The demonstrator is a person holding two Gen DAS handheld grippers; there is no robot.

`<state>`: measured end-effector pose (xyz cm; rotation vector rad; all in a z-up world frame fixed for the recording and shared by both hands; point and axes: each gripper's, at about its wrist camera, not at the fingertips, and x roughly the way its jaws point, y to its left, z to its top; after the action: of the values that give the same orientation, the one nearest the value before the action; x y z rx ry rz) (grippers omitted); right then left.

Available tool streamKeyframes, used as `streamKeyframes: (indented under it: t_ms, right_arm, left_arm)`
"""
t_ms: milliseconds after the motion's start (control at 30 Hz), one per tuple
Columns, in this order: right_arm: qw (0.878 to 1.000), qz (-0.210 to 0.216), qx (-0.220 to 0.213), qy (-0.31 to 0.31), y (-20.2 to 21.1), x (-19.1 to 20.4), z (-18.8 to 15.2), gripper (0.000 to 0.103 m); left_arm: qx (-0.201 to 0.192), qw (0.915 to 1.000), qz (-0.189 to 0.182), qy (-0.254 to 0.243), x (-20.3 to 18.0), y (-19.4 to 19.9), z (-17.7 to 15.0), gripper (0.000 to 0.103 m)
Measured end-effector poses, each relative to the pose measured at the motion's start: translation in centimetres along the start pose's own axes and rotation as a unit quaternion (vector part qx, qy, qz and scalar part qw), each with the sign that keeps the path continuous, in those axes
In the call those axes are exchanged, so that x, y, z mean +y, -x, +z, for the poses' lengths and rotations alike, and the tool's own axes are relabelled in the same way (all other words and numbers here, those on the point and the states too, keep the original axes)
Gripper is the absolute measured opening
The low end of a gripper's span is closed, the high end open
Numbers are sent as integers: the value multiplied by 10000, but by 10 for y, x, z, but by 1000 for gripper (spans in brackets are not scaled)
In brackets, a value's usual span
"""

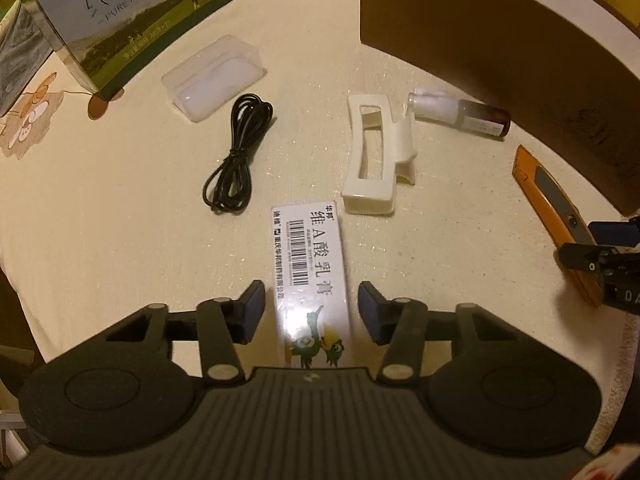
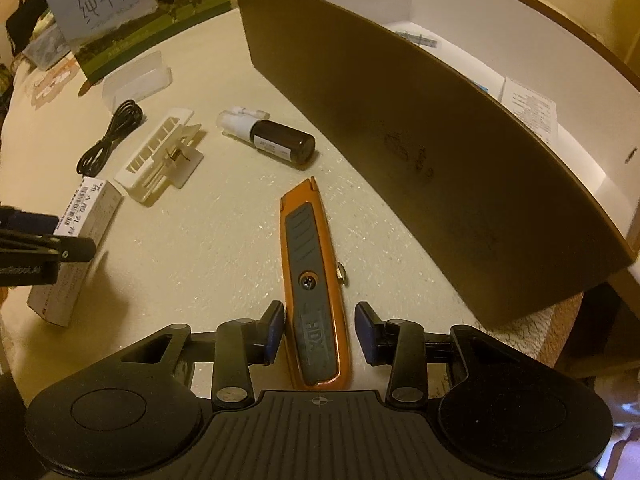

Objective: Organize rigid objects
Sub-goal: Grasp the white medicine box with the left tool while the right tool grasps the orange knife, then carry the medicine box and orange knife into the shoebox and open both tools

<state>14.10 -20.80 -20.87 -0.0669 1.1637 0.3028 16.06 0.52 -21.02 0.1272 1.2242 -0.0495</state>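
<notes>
A white ointment carton [image 1: 308, 264] with a barcode lies flat on the cream tablecloth between the jaws of my left gripper [image 1: 310, 300]. Both pads stand a little off its sides, so that gripper is open. An orange and grey utility knife [image 2: 312, 264] lies lengthwise between the jaws of my right gripper [image 2: 320, 320]. The left pad is close against the knife, the right pad stands clear of it, and the gripper is open. A white hair claw [image 1: 376, 156], a dark bottle with a white cap [image 1: 464, 114] and a coiled black cable [image 1: 240, 152] lie further out.
A large brown box [image 2: 420, 140] with a white inside stands at the right, papers on its floor. A milk carton [image 1: 132, 12] stands at the back left with a clear plastic case [image 1: 216, 76] in front of it. The table edge runs close on the right.
</notes>
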Motion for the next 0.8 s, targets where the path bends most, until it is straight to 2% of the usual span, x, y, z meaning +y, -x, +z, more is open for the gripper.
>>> streamKeyframes:
  t_ms: [300,467,800]
  right_arm:
    - [9994,-165,-21,304,-14,13,3,36]
    - [9989,-243,-43,405,-14,15,4,29]
    - [10000,38,24,69,-1,9,-4,28]
  left_arm:
    - [84,9999,29,97,-1,-13,-1,35]
    - [60,9999,96,-32,-5,-11,-1,34]
    - [70,10000,38,-26,-9,-1,-5,34]
